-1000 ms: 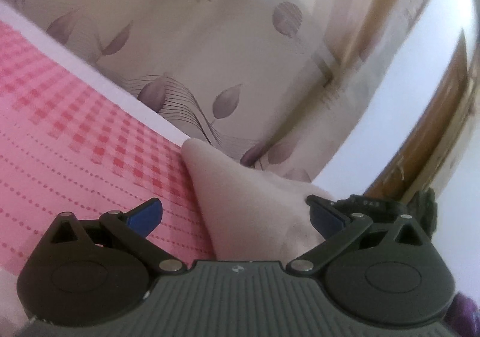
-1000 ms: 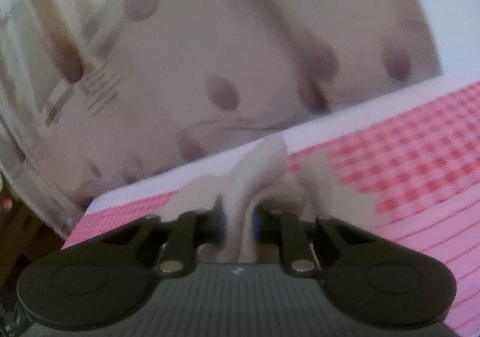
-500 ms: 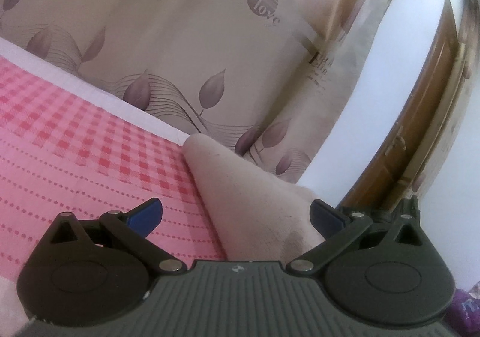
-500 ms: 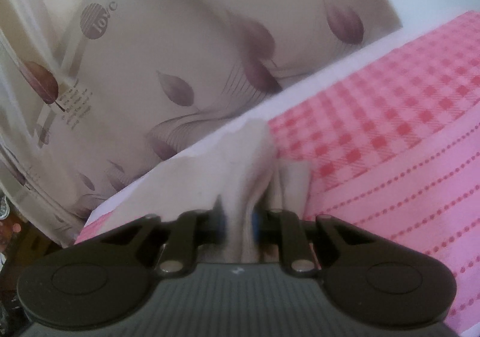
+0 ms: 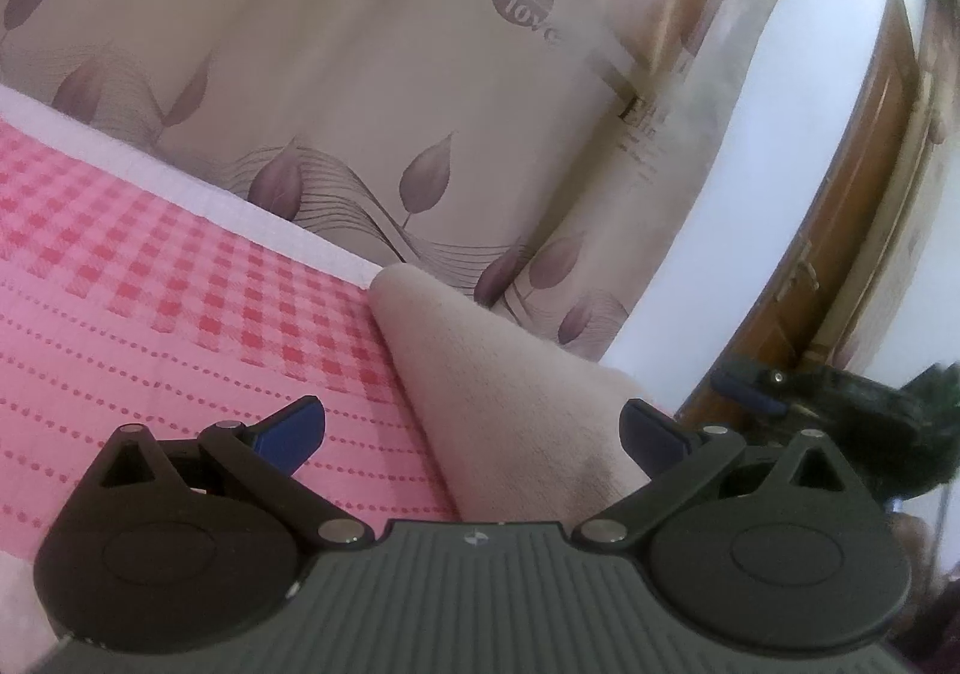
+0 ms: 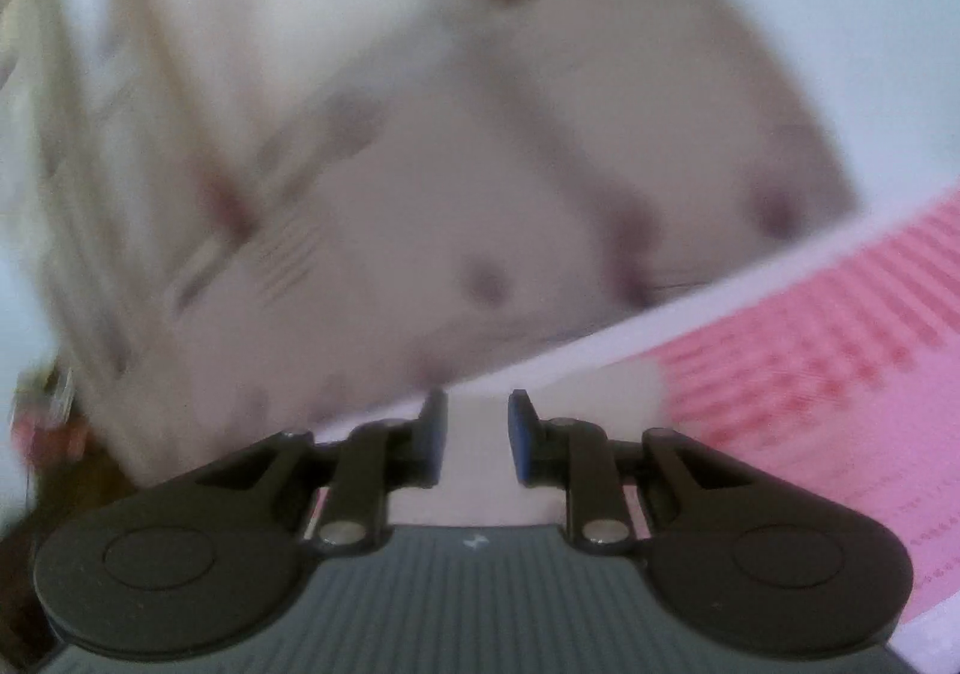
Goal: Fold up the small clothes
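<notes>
A small beige garment (image 5: 510, 392) lies on the pink checked bed cover (image 5: 150, 284), its folded corner pointing away from me. My left gripper (image 5: 474, 425) is open and empty, its blue pads spread wide just above the near part of the garment. In the blurred right wrist view my right gripper (image 6: 477, 434) has its pads a small gap apart with nothing between them, and the beige garment (image 6: 480, 488) lies below it. The right gripper also shows in the left wrist view (image 5: 780, 392) at the right edge.
A cream curtain with purple leaves (image 5: 390, 92) hangs behind the bed's white far edge (image 5: 270, 212). A white wall and a brown wooden door (image 5: 840, 230) stand at the right. The pink cover (image 6: 810, 386) stretches to the right in the right wrist view.
My right gripper has opened and let go of the beige garment, which has dropped onto the bed. The right view swings and blurs. My left gripper stays open and has tilted a little.
</notes>
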A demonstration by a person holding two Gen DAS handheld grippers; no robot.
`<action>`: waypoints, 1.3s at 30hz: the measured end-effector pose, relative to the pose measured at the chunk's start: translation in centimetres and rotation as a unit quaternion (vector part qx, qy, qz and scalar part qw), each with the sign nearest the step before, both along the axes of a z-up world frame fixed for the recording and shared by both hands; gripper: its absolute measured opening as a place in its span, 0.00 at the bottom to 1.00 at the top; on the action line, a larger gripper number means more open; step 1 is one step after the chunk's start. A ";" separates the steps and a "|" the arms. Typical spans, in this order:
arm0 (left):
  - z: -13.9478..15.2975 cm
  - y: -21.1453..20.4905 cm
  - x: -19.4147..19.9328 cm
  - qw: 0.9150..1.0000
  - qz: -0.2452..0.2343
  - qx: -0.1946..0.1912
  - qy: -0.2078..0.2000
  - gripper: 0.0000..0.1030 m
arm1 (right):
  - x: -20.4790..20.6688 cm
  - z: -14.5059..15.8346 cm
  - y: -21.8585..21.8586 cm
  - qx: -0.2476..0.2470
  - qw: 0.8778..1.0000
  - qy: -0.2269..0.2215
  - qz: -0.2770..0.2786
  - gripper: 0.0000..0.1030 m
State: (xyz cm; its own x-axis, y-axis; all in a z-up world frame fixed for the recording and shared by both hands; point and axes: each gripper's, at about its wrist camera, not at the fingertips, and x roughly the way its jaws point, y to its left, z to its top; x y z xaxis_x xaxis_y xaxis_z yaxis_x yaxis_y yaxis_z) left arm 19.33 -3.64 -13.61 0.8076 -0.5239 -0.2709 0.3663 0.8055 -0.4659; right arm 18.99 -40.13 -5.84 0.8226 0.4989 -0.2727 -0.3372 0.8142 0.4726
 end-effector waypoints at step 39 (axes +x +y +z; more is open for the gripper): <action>0.2 -1.4 0.2 0.993 0.038 0.110 0.009 1.00 | -2.5 -4.9 8.5 -0.170 0.984 0.004 0.045 0.18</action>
